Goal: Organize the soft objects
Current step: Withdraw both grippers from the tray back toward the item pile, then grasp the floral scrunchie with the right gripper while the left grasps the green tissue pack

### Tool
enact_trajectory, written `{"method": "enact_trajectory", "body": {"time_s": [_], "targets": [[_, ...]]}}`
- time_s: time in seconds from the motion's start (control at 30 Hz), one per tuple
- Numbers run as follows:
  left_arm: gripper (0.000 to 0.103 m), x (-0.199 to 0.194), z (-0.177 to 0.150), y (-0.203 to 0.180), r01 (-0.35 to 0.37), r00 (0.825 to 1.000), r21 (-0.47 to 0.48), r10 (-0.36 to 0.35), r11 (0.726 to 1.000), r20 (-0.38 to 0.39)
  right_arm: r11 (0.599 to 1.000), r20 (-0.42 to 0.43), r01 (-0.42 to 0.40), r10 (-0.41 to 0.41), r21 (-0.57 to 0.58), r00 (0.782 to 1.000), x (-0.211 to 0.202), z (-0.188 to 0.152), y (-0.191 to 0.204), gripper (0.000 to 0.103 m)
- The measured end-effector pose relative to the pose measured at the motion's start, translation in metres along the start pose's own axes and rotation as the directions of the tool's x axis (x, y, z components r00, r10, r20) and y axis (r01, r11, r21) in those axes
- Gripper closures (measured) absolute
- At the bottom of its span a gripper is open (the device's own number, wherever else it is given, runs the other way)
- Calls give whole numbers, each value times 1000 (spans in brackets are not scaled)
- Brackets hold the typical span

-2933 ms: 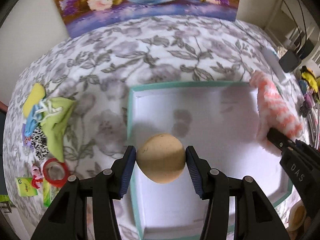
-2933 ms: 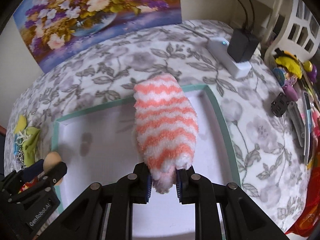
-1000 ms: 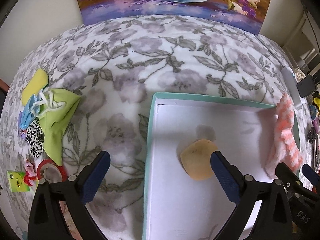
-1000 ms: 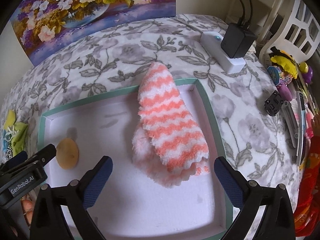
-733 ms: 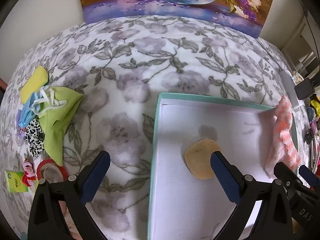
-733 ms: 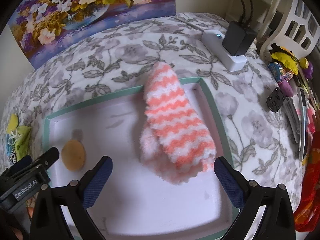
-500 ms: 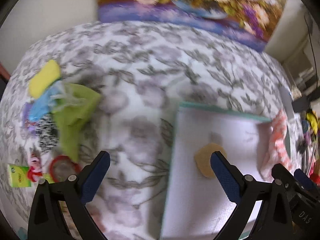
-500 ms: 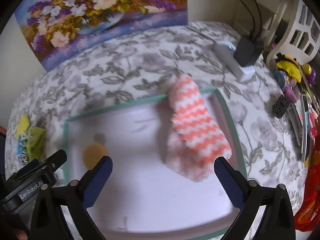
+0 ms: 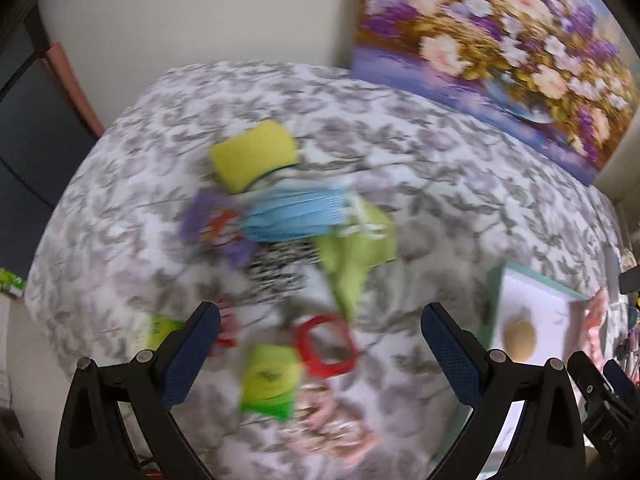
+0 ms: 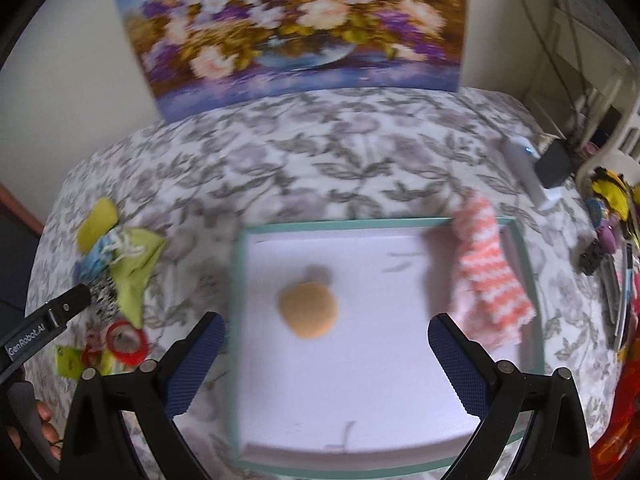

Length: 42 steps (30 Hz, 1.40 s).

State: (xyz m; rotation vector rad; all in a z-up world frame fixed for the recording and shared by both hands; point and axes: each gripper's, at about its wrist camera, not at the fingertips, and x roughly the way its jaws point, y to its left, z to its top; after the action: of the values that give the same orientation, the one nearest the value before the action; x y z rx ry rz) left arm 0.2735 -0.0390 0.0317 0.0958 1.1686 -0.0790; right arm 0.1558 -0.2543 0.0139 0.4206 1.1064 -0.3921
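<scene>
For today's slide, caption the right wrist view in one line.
Open right gripper above a teal-rimmed box holding a tan sponge and striped sock.

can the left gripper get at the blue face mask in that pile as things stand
Probably yes. The left gripper is open and empty, facing the pile, and the blue face mask lies on top with nothing over it. Blur hides how tangled its straps are with the green cloth.

tan sponge [image 10: 308, 311] flat in box [image 10: 380, 380], striped sock [image 10: 490, 272] over rim
</scene>
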Motion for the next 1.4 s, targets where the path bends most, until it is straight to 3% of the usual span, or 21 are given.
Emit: {"method": "enact_trajectory", "body": {"time_s": [0.33,0.53,1.07,1.4], "targets": [[3,11,-32,65,-24,995,-75,17,997,-99,988,-59,-87,80,-124,995,3,-25,71,0],[3,40,-54,86,0,974,-147,-33,989,-225,973,-130,-112,86,-204,988,17,-47,108,0],[3,59,-69,114,-77,962,-204,19,976,-272,923,-270,-189,98,-336,958,50,-86,162,0],[3,73,-60,147,-88,959,-228,20,970,-282,896,-295,-208,92,-391,951,64,-100,185,0]]}}
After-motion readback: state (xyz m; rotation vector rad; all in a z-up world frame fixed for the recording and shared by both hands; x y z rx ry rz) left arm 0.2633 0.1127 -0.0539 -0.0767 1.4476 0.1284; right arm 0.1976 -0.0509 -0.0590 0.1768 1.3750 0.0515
